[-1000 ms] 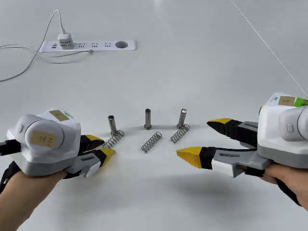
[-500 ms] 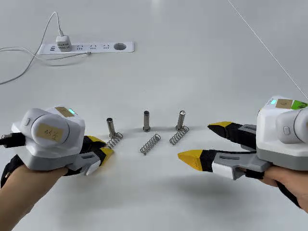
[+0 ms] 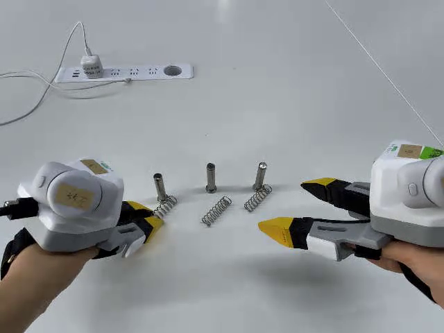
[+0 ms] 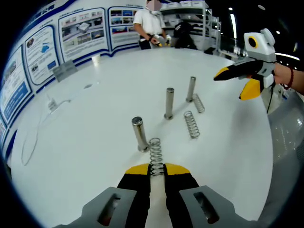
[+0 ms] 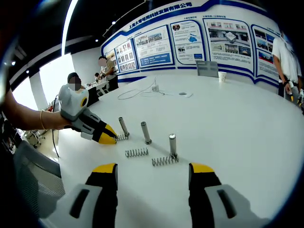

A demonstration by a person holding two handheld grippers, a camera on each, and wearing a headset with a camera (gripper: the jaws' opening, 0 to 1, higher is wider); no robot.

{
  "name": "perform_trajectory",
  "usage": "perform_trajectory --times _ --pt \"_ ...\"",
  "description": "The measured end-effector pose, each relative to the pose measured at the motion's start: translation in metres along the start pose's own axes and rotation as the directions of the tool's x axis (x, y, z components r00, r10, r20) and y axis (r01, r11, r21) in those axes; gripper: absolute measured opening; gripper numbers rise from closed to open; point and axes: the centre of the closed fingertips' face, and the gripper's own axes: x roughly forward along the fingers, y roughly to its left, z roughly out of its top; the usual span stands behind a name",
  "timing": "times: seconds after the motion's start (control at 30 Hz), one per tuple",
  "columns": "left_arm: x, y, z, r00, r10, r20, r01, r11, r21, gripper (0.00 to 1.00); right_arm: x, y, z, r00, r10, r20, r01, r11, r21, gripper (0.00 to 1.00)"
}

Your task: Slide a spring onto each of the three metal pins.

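Three metal pins stand upright in a row on the white table: left pin point(image 3: 159, 186), middle pin point(image 3: 211, 177), right pin point(image 3: 261, 175). A spring lies beside each: left spring point(image 3: 165, 206), middle spring point(image 3: 216, 210), right spring point(image 3: 257, 198). My left gripper point(image 3: 147, 216) sits low at the left spring's near end. In the left gripper view the jaws of the left gripper point(image 4: 157, 169) are pinched on the left spring point(image 4: 155, 154), which lies next to the left pin point(image 4: 139, 134). My right gripper point(image 3: 282, 204) hovers wide open just right of the right spring, holding nothing.
A white power strip point(image 3: 125, 71) with a plugged charger point(image 3: 90, 66) and trailing cable lies at the far left of the table. People stand at benches in the background point(image 5: 108, 69). Bare tabletop point(image 3: 229, 277) surrounds the pins.
The left gripper has tipped a little lower over the left spring's near end. The right gripper has barely moved. Pins and springs stay put; the head camera shifted slightly.
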Motion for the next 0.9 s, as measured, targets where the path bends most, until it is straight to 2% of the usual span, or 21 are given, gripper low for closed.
perform_trajectory --times 0.17,0.33,0.5,0.6,0.73,0.9 --pt "-0.005 -0.002 -0.001 0.9997 0.016 0.017 -0.016 1.0 0.001 0.1 0.0 0.002 0.005 0.9998 -0.004 0.022 0.003 1.0 0.03 0.59" --pt "-0.013 -0.006 0.002 0.9974 0.031 0.065 -0.03 1.0 -0.008 0.1 0.0 0.008 0.014 0.9976 0.002 0.07 -0.01 0.995 0.103 0.57" --pt "-0.024 -0.012 0.009 0.9895 0.055 0.134 -0.053 0.998 -0.016 0.1 0.001 0.017 0.023 0.9943 0.018 0.105 -0.034 0.989 0.147 0.56" --pt "-0.03 -0.012 0.017 0.9779 0.071 0.197 -0.067 0.997 -0.027 0.1 0.004 0.026 0.03 0.9904 0.037 0.134 -0.061 0.981 0.182 0.54" --pt "-0.038 -0.013 0.024 0.9655 0.093 0.243 -0.092 0.996 -0.017 0.1 0.009 0.036 0.038 0.9855 0.055 0.161 -0.089 0.973 0.213 0.52" --pt "-0.047 -0.013 0.036 0.943 0.122 0.309 -0.12 0.992 -0.027 0.1 0.015 0.049 0.048 0.9776 0.079 0.195 -0.127 0.96 0.248 0.5"
